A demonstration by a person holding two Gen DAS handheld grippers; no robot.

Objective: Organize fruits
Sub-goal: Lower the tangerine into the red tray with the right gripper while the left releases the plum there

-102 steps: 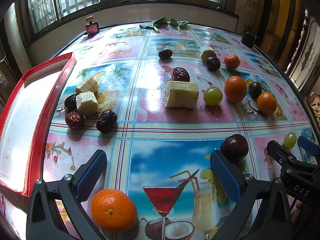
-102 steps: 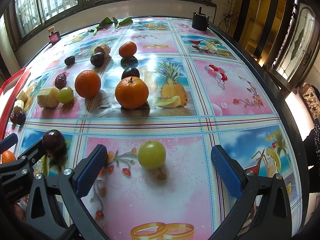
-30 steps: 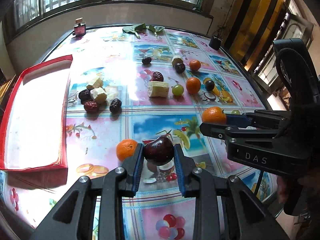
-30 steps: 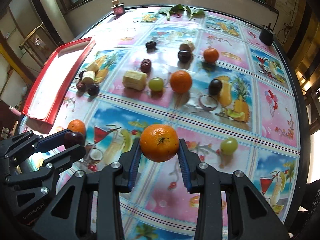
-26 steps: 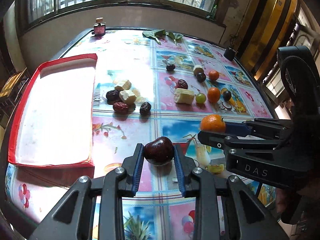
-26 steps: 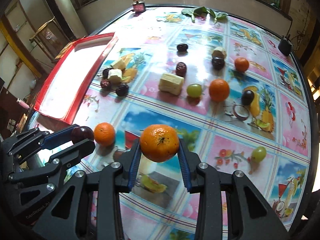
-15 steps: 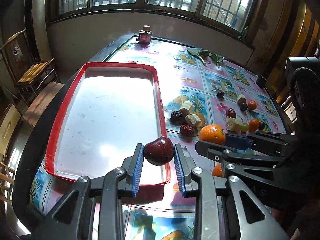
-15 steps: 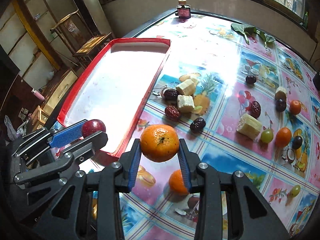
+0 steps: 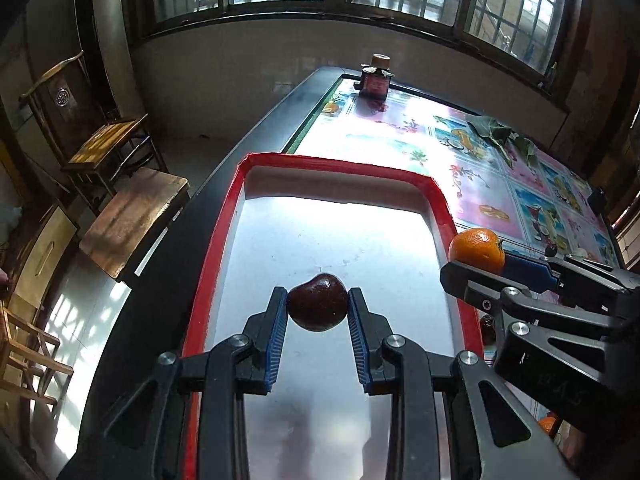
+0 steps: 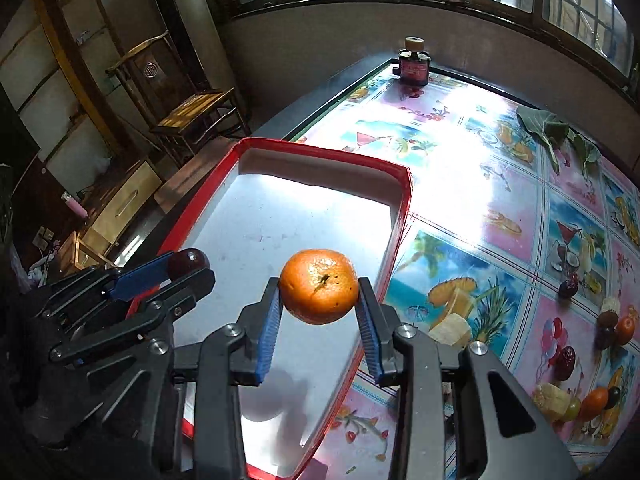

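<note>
Both loads now over the red-rimmed tray [image 9: 216, 240]. A second ago the two grippers were above the patterned table [image 10: 480, 184], among the scattered fruit; since then the view under each has swung from tablecloth to the tray's pale floor. Left gripper [image 9: 318, 312] is clamped on a dark red plum-like fruit [image 9: 318, 307], blue pads pressing both flanks, fruit clear of the floor and roughly central between the side rims. Right gripper [image 10: 319, 308] is closed on the orange [image 10: 319, 286], hanging inside the tray's table-side rim (its shadow falls on the tray floor below). The two grippers sit near each other, side by side, not touching. Tray floor otherwise looks bare in both views. Judgement: carry phase about done, release phase next; each fruit should be lowered before the jaws part, since both are round and liable to roll. Much fruit remains on the table at far right [image 10: 600, 328], so the task is at an early stage.
</note>
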